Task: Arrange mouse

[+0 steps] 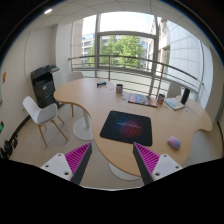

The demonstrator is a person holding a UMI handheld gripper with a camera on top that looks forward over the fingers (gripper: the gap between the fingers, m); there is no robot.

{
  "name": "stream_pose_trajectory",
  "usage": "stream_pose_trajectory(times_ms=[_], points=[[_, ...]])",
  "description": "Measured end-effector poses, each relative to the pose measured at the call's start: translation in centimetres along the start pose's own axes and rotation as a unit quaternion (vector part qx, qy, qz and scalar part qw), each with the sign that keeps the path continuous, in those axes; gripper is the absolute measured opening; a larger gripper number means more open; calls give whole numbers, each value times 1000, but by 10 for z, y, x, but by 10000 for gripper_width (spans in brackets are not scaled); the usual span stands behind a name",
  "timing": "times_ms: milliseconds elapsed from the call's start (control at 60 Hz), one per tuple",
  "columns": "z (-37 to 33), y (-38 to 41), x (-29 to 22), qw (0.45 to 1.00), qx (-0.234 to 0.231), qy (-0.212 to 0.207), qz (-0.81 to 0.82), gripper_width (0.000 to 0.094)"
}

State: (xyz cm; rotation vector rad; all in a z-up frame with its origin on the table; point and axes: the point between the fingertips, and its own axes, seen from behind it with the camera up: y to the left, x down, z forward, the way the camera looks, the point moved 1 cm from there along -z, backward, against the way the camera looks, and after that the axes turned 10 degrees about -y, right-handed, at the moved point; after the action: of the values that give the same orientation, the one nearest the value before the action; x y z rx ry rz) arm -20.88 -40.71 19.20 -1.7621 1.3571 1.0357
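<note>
A small pale pink mouse [174, 143] lies on the wooden table [95, 100], near its right front edge, to the right of a dark mouse pad [126, 126] with a reddish pattern. My gripper [112, 160] is high above the floor, well short of the table. Its two fingers [75, 160] with magenta pads are wide apart and nothing is between them. The mouse is beyond the right finger and off the mouse pad.
The far side of the table holds a cup [119, 89], a book or tablet [141, 99] and a laptop [178, 100]. A white chair [42, 112] stands left of the table and a printer [44, 84] behind it. Windows with a rail lie beyond.
</note>
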Motion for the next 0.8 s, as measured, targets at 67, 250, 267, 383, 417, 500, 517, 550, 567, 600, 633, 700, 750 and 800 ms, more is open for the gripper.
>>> stream_pose_trajectory(times_ms=[67,250,267,383,417,500,517,550,567,600,633,700,750,800], points=[[-2,-9,11,1000,14,13,7,846],[-3,-101,81,996,64,58,31,847],[-1,-111,88,995,69,62,33,846],[12,-189,129,990,110,84,37,849],[19,-212,137,988,121,86,35,849],[42,-264,151,986,141,81,32,850],[48,-274,153,986,144,79,31,851],[59,-292,156,985,149,76,31,848],[65,-301,157,985,150,75,31,847],[77,-317,158,985,153,72,32,850],[88,-332,159,985,155,68,33,848],[111,-357,162,985,158,63,38,846],[129,-370,164,985,153,63,44,844],[145,-382,165,986,148,63,46,847]])
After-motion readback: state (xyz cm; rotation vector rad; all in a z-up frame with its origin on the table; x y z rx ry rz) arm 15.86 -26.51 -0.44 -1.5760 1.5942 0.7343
